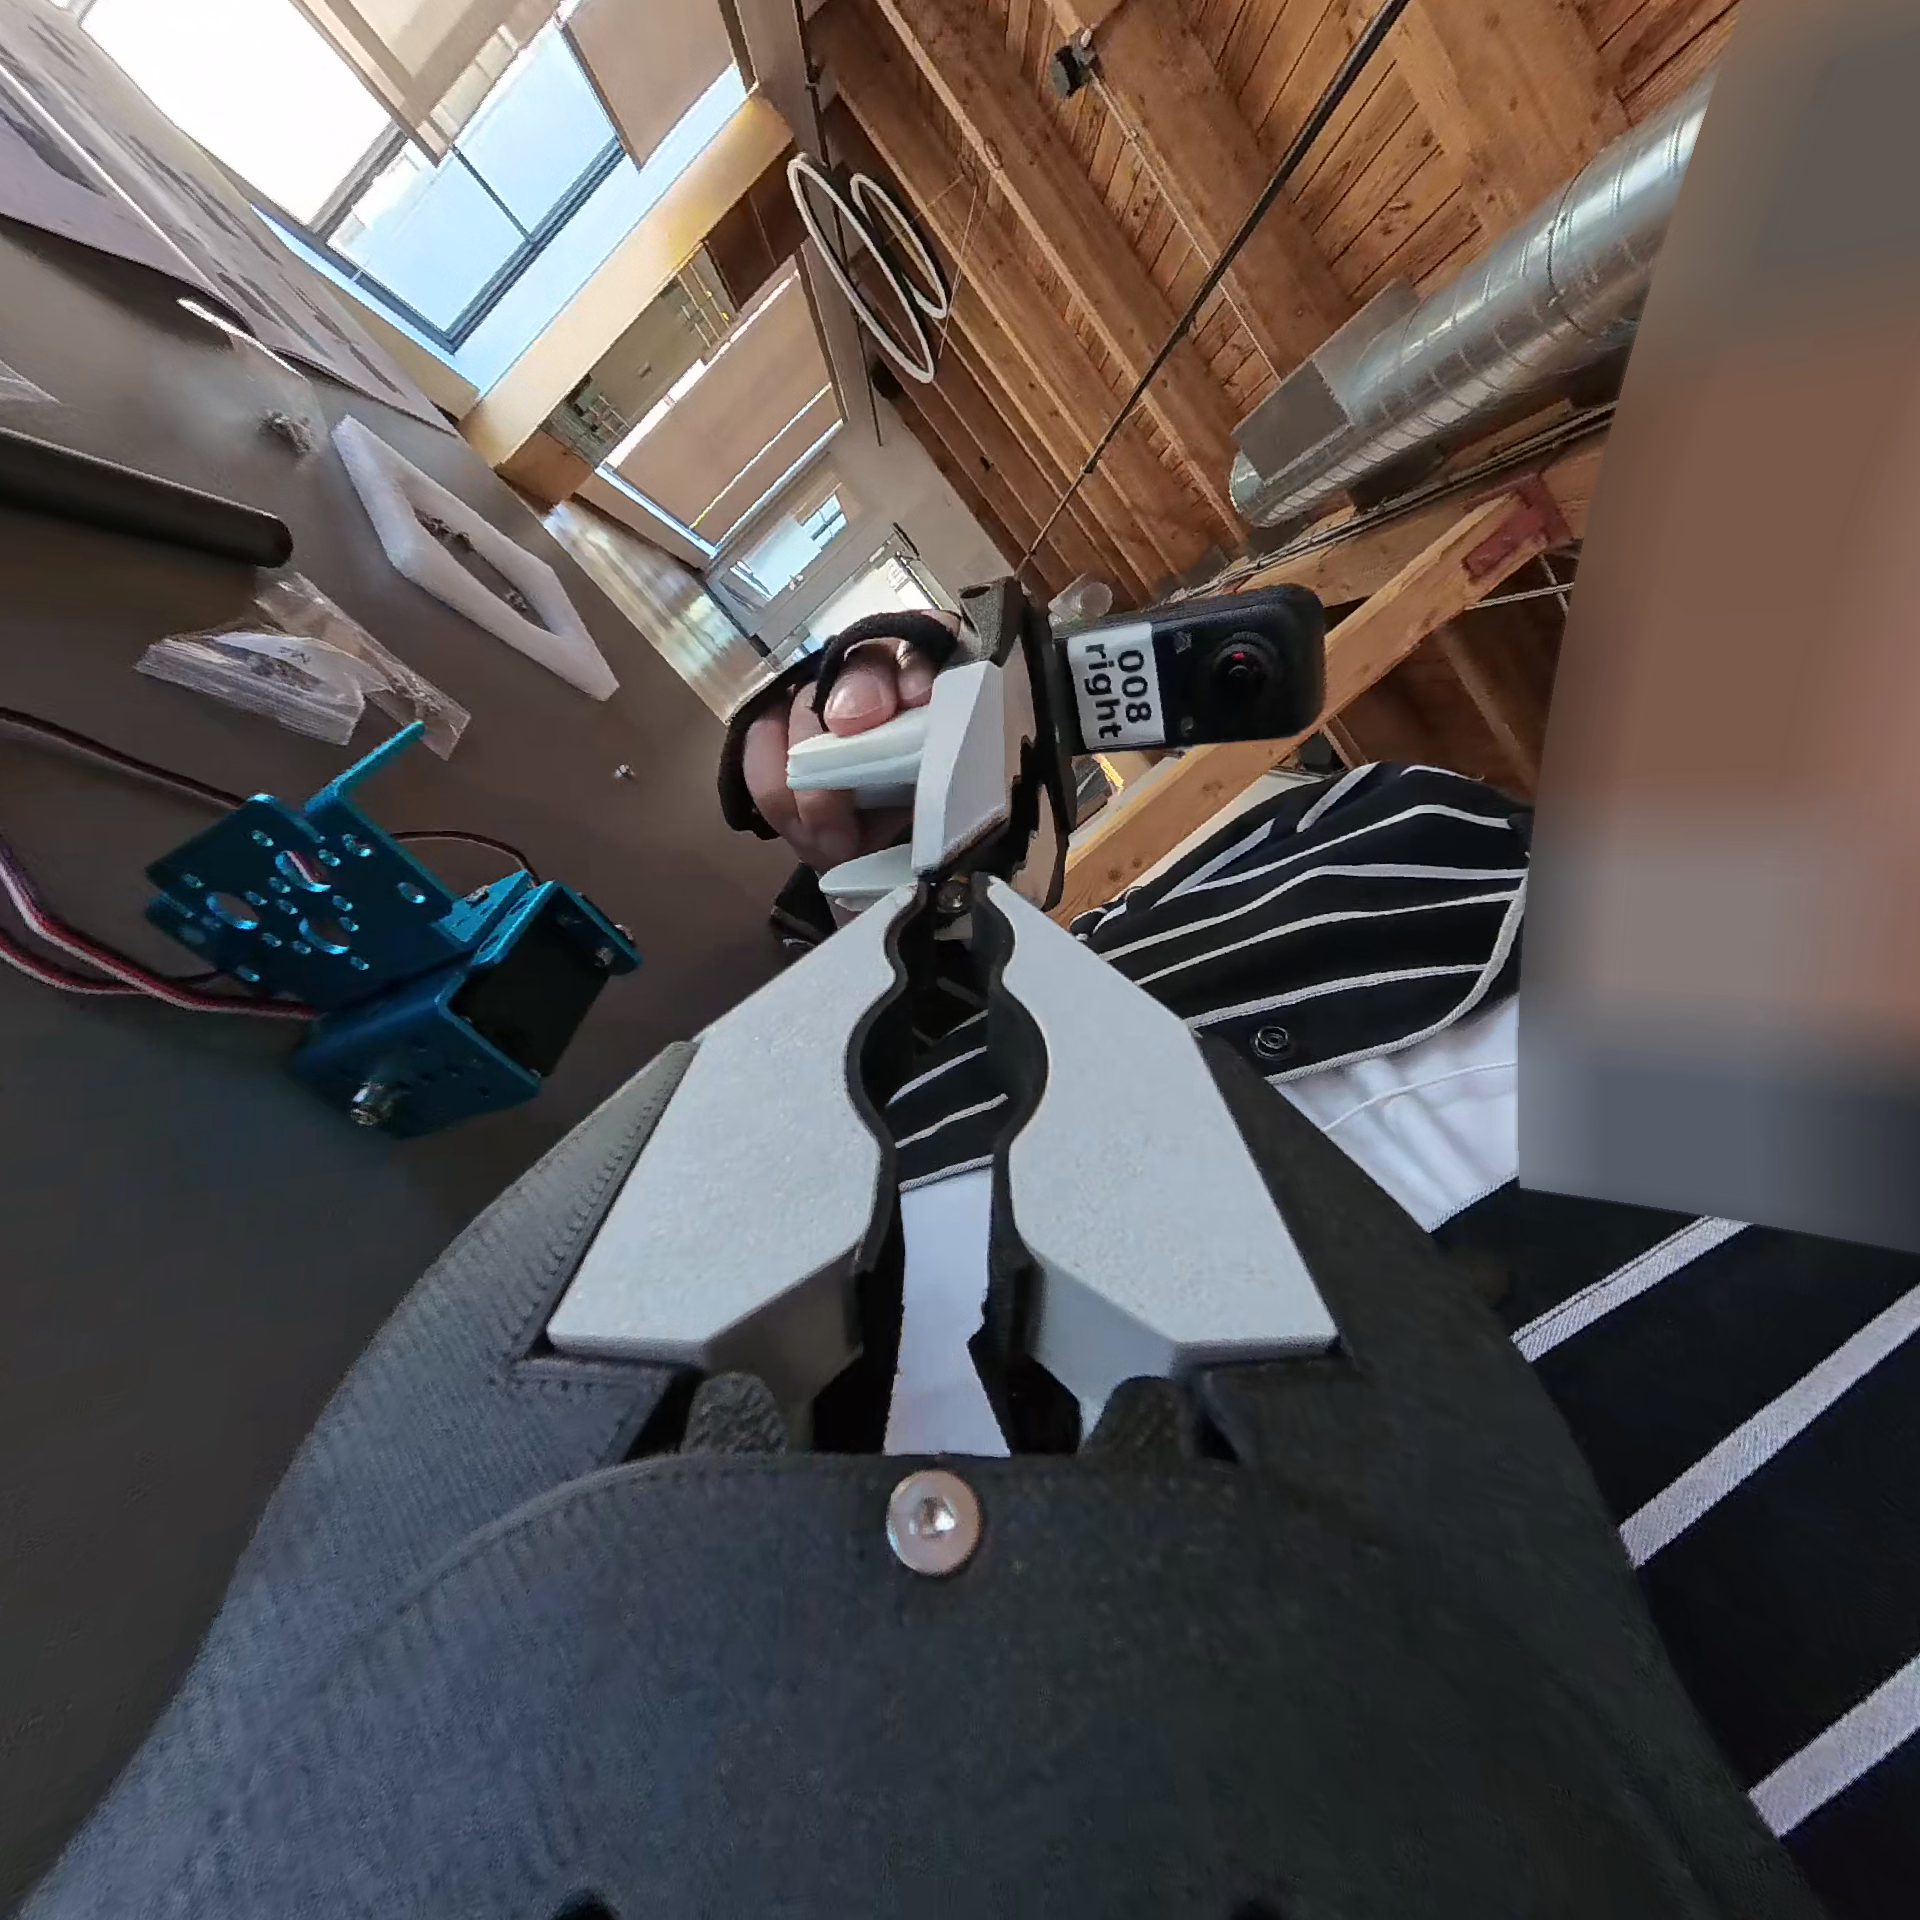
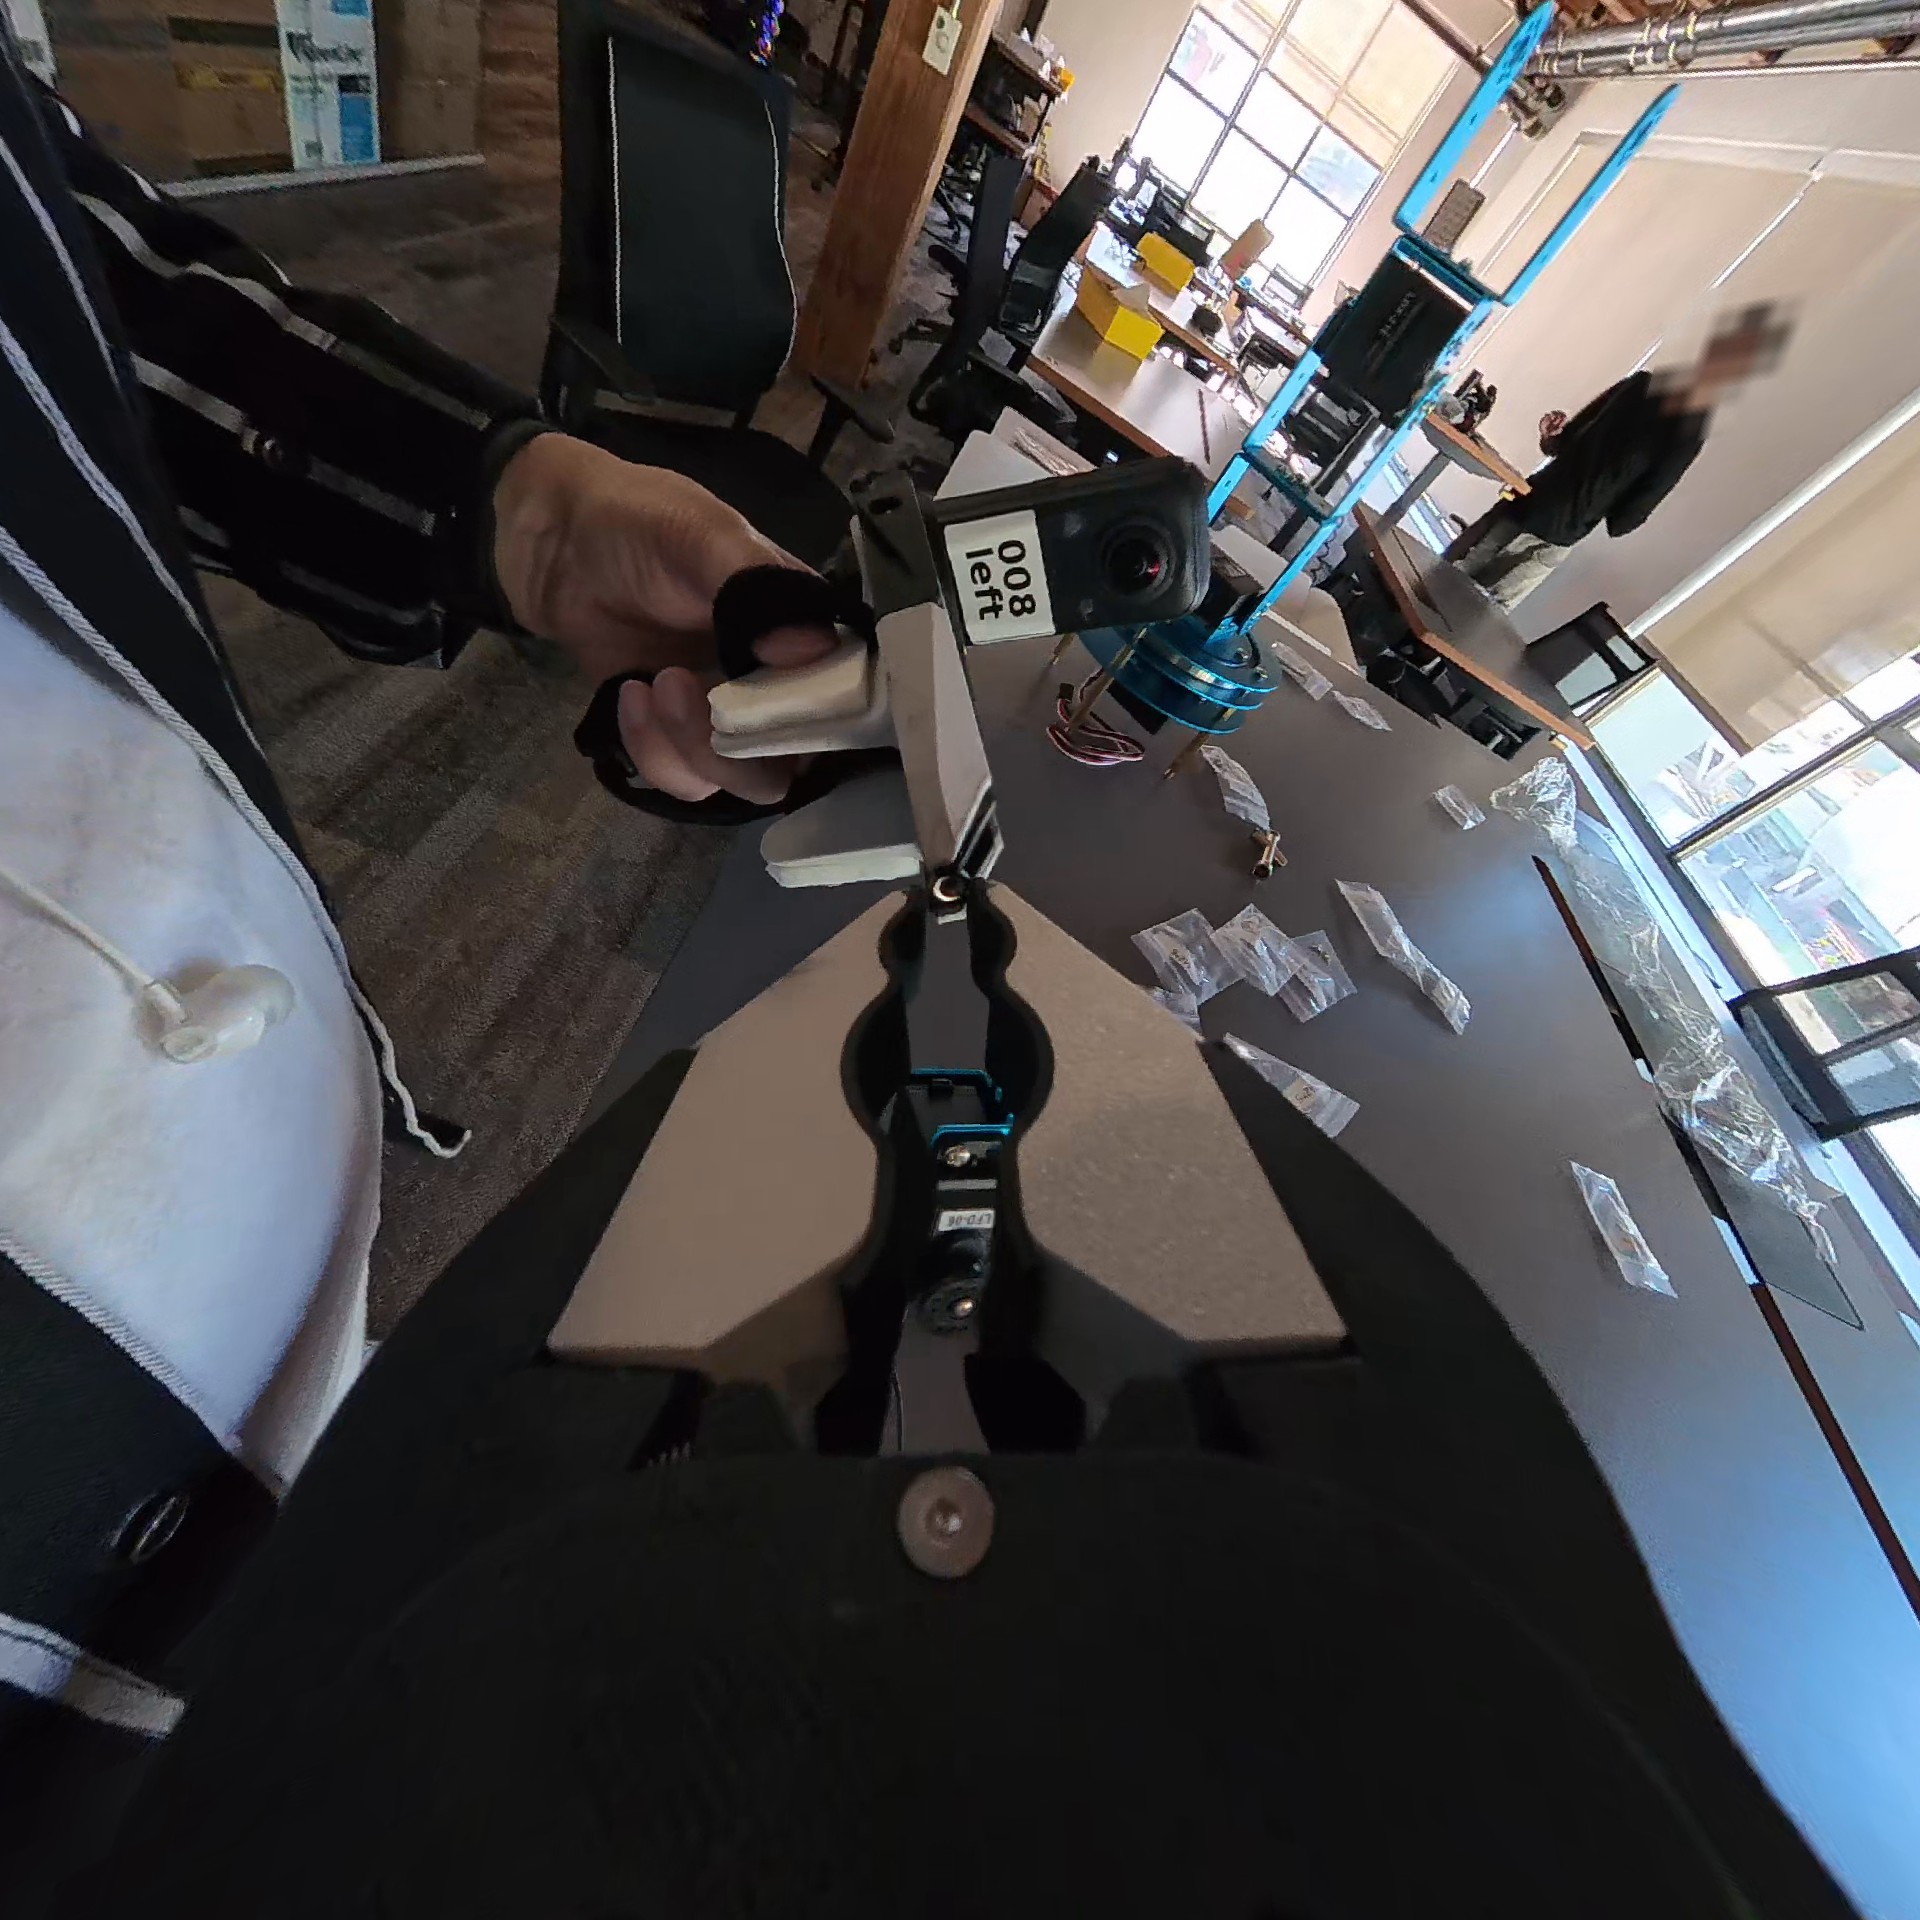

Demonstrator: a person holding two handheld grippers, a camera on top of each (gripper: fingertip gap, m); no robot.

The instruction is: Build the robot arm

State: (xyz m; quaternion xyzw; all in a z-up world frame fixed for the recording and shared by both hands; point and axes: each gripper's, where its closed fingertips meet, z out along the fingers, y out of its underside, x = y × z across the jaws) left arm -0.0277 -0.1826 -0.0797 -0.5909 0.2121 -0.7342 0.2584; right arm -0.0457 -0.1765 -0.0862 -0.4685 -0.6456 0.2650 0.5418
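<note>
My left gripper (image 1: 948,902) and my right gripper (image 2: 948,902) are held tip to tip above the front edge of a dark table (image 1: 208,1351). A small silver screw (image 1: 952,894) sits pinched where the tips meet; it also shows in the right wrist view (image 2: 945,886). Both pairs of jaws are closed down to a narrow slit at the tips. The right gripper (image 1: 940,868) faces me in the left wrist view, and the left gripper (image 2: 958,868) faces me in the right wrist view. A blue metal bracket with a black servo (image 1: 395,956) lies on the table below, seen between my fingers in the right wrist view (image 2: 956,1143).
On the table are a white square frame (image 1: 468,561), a dark rod (image 1: 145,509), several small plastic parts bags (image 2: 1247,956), crumpled clear wrap (image 2: 1662,1018) and a blue tower on a round base (image 2: 1195,675). A black chair (image 2: 675,260) stands left; a person (image 2: 1590,457) stands far off. Both grippers' tips are close together, under 4 cm apart.
</note>
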